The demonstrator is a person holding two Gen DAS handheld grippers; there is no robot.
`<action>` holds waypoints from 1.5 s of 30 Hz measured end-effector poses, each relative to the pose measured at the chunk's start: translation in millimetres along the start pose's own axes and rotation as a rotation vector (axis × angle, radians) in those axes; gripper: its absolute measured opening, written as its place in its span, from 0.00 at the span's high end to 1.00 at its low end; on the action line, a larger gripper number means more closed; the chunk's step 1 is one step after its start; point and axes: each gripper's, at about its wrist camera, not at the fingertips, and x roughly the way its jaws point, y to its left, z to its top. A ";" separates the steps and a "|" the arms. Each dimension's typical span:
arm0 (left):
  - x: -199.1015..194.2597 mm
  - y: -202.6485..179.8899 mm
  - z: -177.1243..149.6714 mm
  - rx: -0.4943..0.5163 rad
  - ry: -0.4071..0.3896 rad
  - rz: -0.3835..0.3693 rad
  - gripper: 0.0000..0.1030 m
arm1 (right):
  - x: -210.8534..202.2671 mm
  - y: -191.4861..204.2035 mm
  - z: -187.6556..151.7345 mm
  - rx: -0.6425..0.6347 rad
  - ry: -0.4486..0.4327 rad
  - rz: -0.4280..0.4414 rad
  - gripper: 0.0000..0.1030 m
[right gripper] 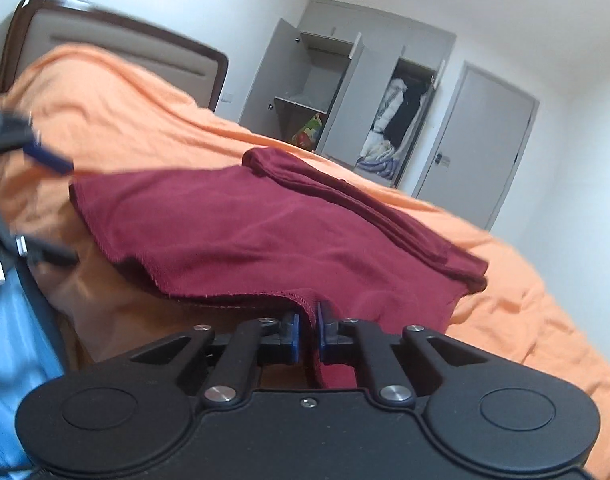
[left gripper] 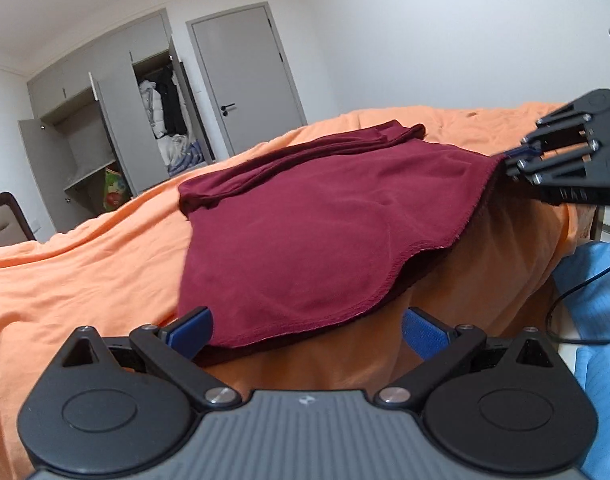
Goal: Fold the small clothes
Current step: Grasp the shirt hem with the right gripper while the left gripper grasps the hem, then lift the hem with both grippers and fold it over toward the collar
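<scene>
A dark red garment (left gripper: 305,220) lies partly folded on the orange bed cover (left gripper: 85,280), with a thick folded band along its far side. My left gripper (left gripper: 307,334) is open at the near hem, and its left pad (left gripper: 189,332) touches the garment's near left corner. My right gripper (right gripper: 309,330) is shut on the hem and lifts that corner slightly off the bed. In the left wrist view the right gripper (left gripper: 511,160) pinches the garment's right corner. In the right wrist view the garment (right gripper: 265,232) fills the middle, and a blurred blue fingertip (right gripper: 51,160) of the left gripper shows at the left.
The bed's side drops off just below the near hem. A padded headboard (right gripper: 117,48) stands at one end. Across the room are a grey wardrobe (left gripper: 117,120) with open doors and a closed door (left gripper: 245,76). Light blue fabric (left gripper: 597,280) and a black cable (left gripper: 565,312) are near the bed's edge.
</scene>
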 end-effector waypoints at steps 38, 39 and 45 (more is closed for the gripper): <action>27.0 25.9 -12.9 0.265 -0.066 0.125 0.76 | -7.4 6.4 -32.6 -0.137 0.058 -0.120 0.71; 26.6 26.9 -13.1 0.259 -0.069 0.125 0.82 | -7.5 9.3 -36.1 -0.159 0.059 -0.127 0.73; 14.9 38.0 -9.1 0.185 -0.119 0.105 0.95 | -14.3 14.7 -38.7 -0.196 0.004 -0.161 0.96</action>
